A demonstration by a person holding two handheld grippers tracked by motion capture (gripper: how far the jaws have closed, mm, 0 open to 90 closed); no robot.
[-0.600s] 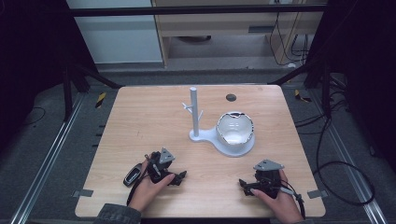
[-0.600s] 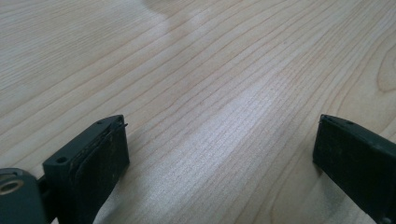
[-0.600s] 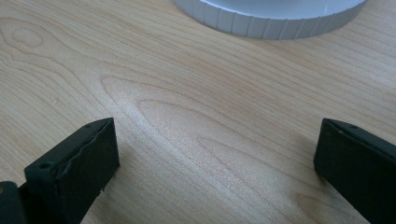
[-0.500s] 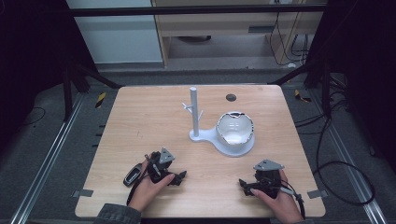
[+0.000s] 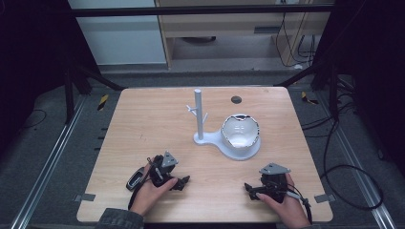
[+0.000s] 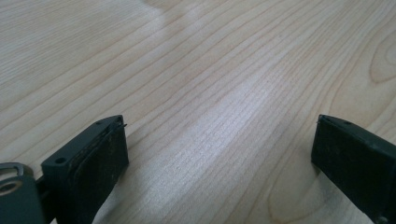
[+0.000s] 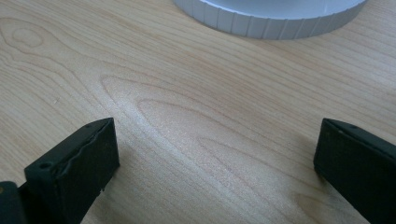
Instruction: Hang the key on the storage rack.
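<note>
Resting on the wooden table (image 5: 143, 129) near the lower edge of the high view, both grippers sit idle with nothing held. The left gripper (image 5: 184, 182) lies at lower left of centre, its jaws spread wide; in the left gripper view only bare wood grain lies between the two black jaws. The right gripper (image 5: 248, 187) lies at lower right of centre, its jaws also spread wide and empty.

The nearest thing to either gripper is the white cup (image 5: 240, 130), seated on the round base of the white stand (image 5: 217, 141) right of the frame's centre. The stand's upright post (image 5: 198, 112), with short pegs, rises at the left end of the base, so the stand's long axis runs left to right across the frame.

Key relation: the cup lies up-frame from the right gripper, and up and to the right of the left gripper. The right gripper is judged the nearer of the two. In the right gripper view, the ribbed rim of the stand base (image 7: 271, 21) crosses the top of the frame, ahead of the open jaws and apart from them.

The likely next move is a forward reach with the right gripper.
</note>
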